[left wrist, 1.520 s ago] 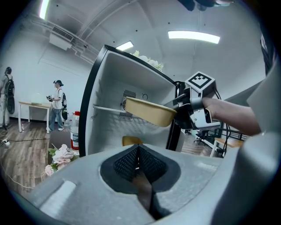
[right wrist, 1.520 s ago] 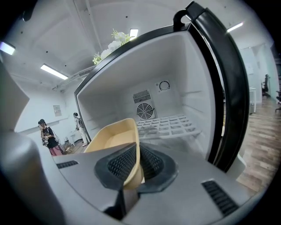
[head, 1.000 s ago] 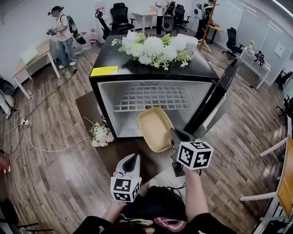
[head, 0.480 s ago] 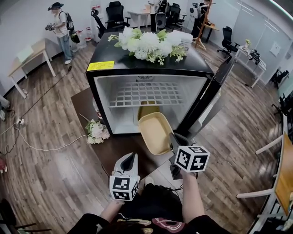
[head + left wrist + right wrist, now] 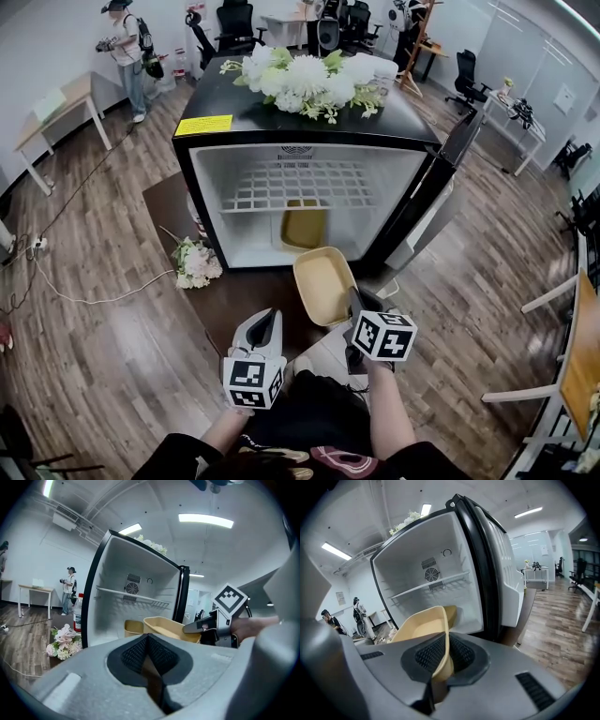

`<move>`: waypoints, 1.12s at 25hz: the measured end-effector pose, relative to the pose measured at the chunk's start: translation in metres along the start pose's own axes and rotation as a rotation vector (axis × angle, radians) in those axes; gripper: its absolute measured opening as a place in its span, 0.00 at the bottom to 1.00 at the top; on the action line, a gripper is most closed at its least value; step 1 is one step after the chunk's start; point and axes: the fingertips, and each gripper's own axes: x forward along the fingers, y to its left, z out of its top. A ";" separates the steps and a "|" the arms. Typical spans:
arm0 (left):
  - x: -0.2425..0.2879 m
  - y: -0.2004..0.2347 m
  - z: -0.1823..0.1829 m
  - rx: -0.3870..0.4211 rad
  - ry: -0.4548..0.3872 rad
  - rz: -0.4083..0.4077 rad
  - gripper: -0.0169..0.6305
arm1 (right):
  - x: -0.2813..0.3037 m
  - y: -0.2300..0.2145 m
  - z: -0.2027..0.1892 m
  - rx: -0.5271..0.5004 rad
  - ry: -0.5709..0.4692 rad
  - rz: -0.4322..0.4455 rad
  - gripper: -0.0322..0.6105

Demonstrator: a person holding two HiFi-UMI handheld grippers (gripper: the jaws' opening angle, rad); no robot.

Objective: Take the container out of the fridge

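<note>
Open fridge (image 5: pixel 281 127) behind, right gripper (image 5: pixel 354 297) clamping rim of tan container (image 5: pixel 323 284), left gripper (image 5: pixel 265 323) closed

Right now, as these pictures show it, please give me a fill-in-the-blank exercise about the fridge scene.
The right gripper is shut on a container that is ___ the fridge.
Another container stands ___ the fridge.
The left gripper is shut and holds ___.
Flowers lie on ___ of the fridge.
Missing words: outside; inside; nothing; top.
</note>
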 end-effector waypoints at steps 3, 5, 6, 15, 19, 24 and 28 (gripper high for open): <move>0.002 0.002 -0.004 -0.008 0.016 0.003 0.04 | 0.001 -0.008 -0.013 0.007 0.000 -0.034 0.09; 0.003 0.002 -0.005 -0.008 0.025 -0.001 0.04 | 0.001 -0.013 -0.022 0.020 0.002 -0.054 0.09; 0.005 0.001 -0.006 -0.006 0.028 -0.005 0.04 | 0.001 -0.016 -0.026 0.030 0.002 -0.063 0.09; 0.013 -0.002 -0.006 -0.020 0.013 0.000 0.04 | 0.010 -0.043 -0.056 0.033 0.022 -0.144 0.09; 0.018 -0.001 -0.011 -0.028 0.032 0.005 0.04 | 0.016 -0.053 -0.070 0.056 0.027 -0.179 0.09; 0.025 0.002 -0.014 -0.022 0.052 0.011 0.04 | 0.027 -0.064 -0.081 0.109 0.030 -0.226 0.09; 0.027 0.005 -0.016 -0.015 0.066 0.022 0.04 | 0.034 -0.068 -0.086 0.126 0.038 -0.252 0.09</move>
